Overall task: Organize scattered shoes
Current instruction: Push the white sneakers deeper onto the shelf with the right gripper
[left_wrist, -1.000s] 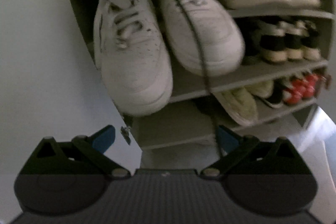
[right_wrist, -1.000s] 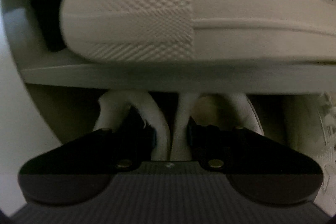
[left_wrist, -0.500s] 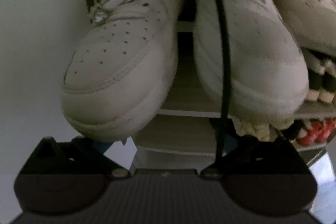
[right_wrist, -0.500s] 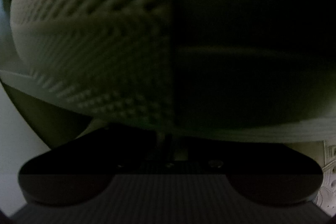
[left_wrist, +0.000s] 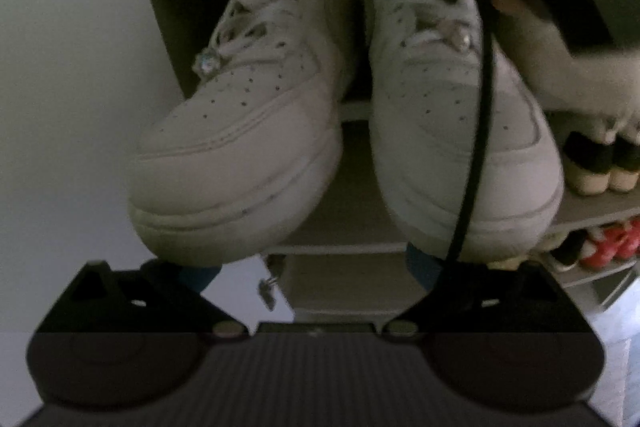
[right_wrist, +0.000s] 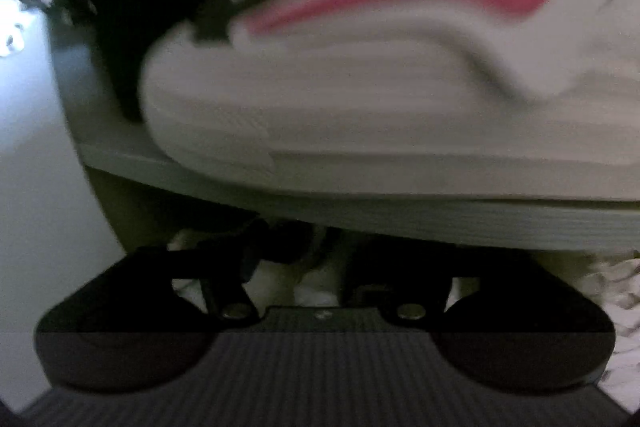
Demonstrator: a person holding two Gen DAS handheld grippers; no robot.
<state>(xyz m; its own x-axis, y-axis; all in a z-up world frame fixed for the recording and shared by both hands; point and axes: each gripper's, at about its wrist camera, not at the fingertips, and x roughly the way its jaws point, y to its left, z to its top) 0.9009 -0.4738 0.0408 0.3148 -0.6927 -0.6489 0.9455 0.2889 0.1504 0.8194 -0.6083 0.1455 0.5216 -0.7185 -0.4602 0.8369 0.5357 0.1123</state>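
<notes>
Two white sneakers (left_wrist: 240,131) (left_wrist: 460,131) sit side by side on a shelf (left_wrist: 352,227), toes jutting past its front edge, a clear gap between them. The left tongs (left_wrist: 312,271) hang wide open and empty beneath those toes. The right tongs (right_wrist: 316,267) sit under another shelf board (right_wrist: 440,215), apparently pinching white sneaker collars; grip uncertain.

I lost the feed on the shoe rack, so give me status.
Left gripper open, under both white sneakers. Right gripper shut on white heel. Black cable crosses right-hand sneaker.
</notes>
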